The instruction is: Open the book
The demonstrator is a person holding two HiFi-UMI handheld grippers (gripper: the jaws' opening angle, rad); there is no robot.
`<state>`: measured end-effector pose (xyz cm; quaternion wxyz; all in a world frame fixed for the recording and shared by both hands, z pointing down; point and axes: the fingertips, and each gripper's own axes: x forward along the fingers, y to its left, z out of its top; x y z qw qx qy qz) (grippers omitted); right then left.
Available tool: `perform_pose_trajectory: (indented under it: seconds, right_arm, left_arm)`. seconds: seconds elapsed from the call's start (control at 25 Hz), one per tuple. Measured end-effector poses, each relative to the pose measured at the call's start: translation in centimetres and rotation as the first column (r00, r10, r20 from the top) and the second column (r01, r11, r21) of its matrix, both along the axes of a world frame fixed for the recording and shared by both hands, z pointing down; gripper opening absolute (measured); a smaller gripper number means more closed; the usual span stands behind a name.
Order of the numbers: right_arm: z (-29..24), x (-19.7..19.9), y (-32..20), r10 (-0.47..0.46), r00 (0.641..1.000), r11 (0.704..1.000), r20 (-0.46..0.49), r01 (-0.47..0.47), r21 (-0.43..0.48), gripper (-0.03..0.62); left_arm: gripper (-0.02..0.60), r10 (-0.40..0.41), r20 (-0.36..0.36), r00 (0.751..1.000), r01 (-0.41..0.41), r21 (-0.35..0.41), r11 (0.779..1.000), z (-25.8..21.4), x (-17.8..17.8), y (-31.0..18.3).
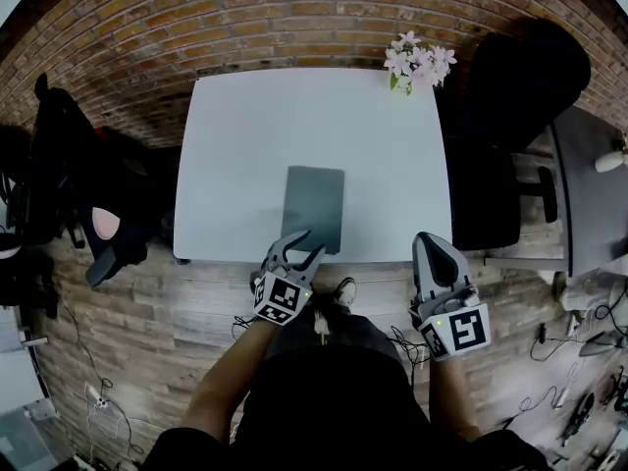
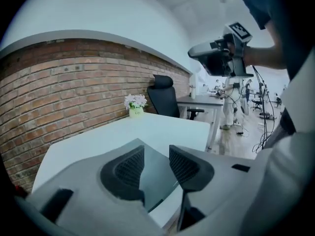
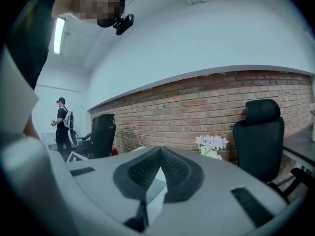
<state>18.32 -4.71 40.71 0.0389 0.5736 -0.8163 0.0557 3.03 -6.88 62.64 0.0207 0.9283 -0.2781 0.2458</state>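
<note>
Dark grey-green cover, shut flat: the book (image 1: 313, 207) lies mid-way along the front edge of the white tabletop (image 1: 255, 135), its near short edge almost on that edge and long sides running twd the back.

L gripper (image 1: 306, 245) sits right at the front edge, tilted down, tips over the book's near end. In the left gripper view its jaws stand apart (image 2: 156, 151) w/ the book (image 2: 155, 176) showing in the gap beyond them. The pads aren't pressing on it, and can't tell if anything touches.

R gripper (image 1: 429, 238) is off the front-right corner, just outside the tabletop, well apart from the book. Right gripper view: jaw tips meet (image 3: 160, 151), closed, nothing between.

Room to move: bare white either side of the book and all the way behind it. The only other thing up there is the pot of pale flowers (image 1: 417, 64) at the back-right corner, against the brick wall (image 1: 245, 18). A black office chair (image 1: 520, 96) stands past the right edge, and dark gear (image 1: 59, 165) crowds the left edge. The front edge has wood floor (image 1: 167, 312) below, w/ the person standing there.
</note>
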Motion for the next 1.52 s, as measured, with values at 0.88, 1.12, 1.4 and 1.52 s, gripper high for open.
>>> perform_pose_trajectory:
  seconds: [0.88,1.12,1.4,1.52]
  right_arm:
    - [2.7,4.1,1.3,-0.011,0.999,0.998,0.037,0.013,-0.054,0.014]
    - [3.1,4.4,1.2,-0.024,0.999,0.998,0.039,0.027,-0.058,0.014]
    - [3.4,4.3,0.9,-0.031,0.998,0.997,0.048,0.034,-0.062,0.014]
    - [3.2,4.0,0.7,-0.038,0.998,0.997,0.048,0.041,-0.059,0.014]
  left_arm:
    - [0.227,0.137,0.262,0.955,-0.126,-0.058,0.99,9.6,5.4,1.4]
    - [0.225,0.116,0.255,0.96,-0.101,-0.072,0.992,10.2,5.3,1.2]
    - [0.137,0.074,0.132,0.989,-0.053,-0.156,0.986,9.5,5.4,1.4]
    - [0.065,0.047,0.072,0.996,-0.031,-0.205,0.978,9.0,5.5,1.6]
